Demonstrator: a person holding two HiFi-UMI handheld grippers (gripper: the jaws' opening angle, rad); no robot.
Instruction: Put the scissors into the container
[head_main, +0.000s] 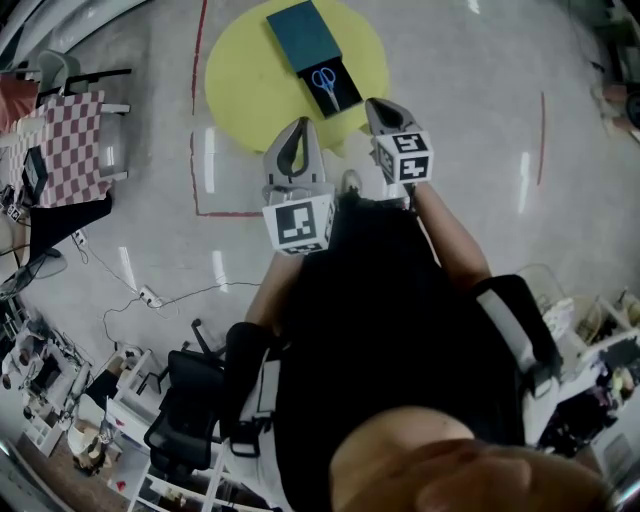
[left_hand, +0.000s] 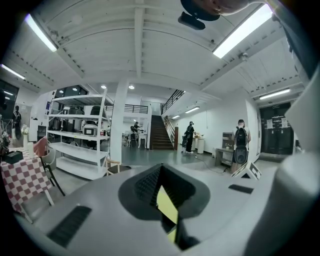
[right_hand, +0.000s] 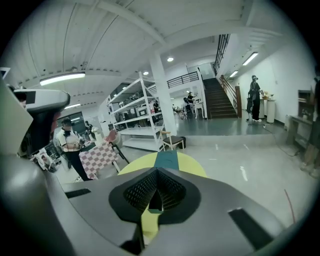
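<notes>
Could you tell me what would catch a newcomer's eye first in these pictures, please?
The round yellow table on the grey floor, bearing a teal box and blue-handled scissors on a black tray. Near its edge, the left gripper and right gripper hang side by side, jaws together, empty.

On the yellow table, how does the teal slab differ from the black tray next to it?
Colour: the teal slab is blue-green, the black tray black. Load: the teal slab's top is bare, the black tray bears the blue scissors. Place: the teal slab lies farther from the person, the black tray nearer. Both are rectangular, lie end to end and rest on the yellow table.
</notes>
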